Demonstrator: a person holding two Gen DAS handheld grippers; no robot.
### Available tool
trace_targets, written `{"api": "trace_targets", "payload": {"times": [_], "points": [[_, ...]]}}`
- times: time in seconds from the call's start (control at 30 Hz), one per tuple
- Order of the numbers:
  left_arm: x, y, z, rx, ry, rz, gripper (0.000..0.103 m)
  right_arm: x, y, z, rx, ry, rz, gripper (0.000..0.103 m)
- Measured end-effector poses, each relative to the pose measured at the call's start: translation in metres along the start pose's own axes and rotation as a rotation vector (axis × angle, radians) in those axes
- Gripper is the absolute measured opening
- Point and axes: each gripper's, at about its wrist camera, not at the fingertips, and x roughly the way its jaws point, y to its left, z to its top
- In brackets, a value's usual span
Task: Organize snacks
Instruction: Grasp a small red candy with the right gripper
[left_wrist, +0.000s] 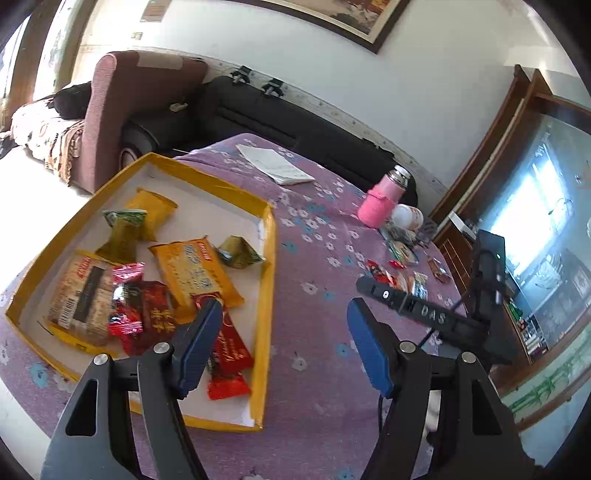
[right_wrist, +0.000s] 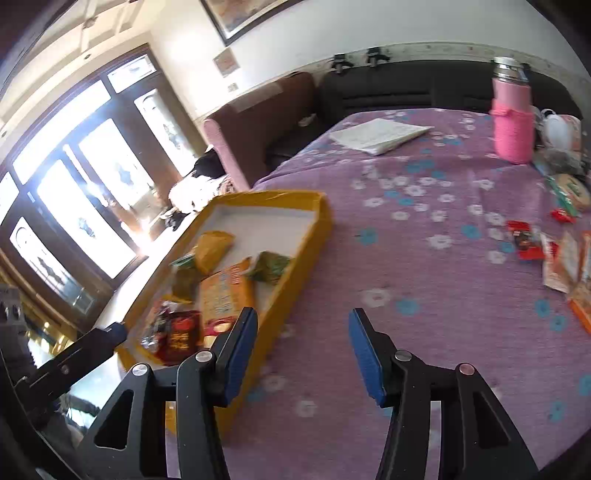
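A yellow tray (left_wrist: 269, 258) with a white floor sits on the purple flowered cloth and holds several snack packets: yellow, green and red ones. My left gripper (left_wrist: 284, 310) is open and empty. Its left finger hangs over a red packet (left_wrist: 229, 350) at the tray's near corner, and its right finger is over bare cloth. My right gripper (right_wrist: 303, 315) is open too, with nothing between its blue pads, above the cloth just right of the tray (right_wrist: 314, 236). Loose snacks (right_wrist: 554, 258) lie at the table's right side, also seen as loose snacks (left_wrist: 402, 273) beyond the tray.
A pink bottle (left_wrist: 382, 199) and a white jar (left_wrist: 408, 218) stand near the loose snacks. A white notebook (left_wrist: 275, 166) lies at the far edge. Behind the table are a black sofa (left_wrist: 258, 110) and an armchair (left_wrist: 122, 103), with a wooden cabinet (left_wrist: 480, 177) at the right.
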Motion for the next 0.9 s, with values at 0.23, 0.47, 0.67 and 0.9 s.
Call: {"api": "trace_targets", "payload": {"times": [0.23,0.47,0.67,0.9], "points": [[0.029,-0.031,-0.012,0.056,0.075,-0.051,0.07,-0.018,-0.137,0.042,0.161,-0.052,-0.262,0.055],[0.051,-0.038,-0.019,0.075,0.14,-0.051,0.07,0.044,-0.166,0.08,0.146,0.038,-0.296,0.051],[0.058,-0.035,-0.019,0.072,0.155,-0.045,0.07,0.089,-0.152,0.079,0.094,0.136,-0.396,0.026],[0.063,-0.036,-0.019,0.073,0.166,-0.072,0.07,0.048,-0.107,0.034,0.11,0.348,0.022,0.026]]}}
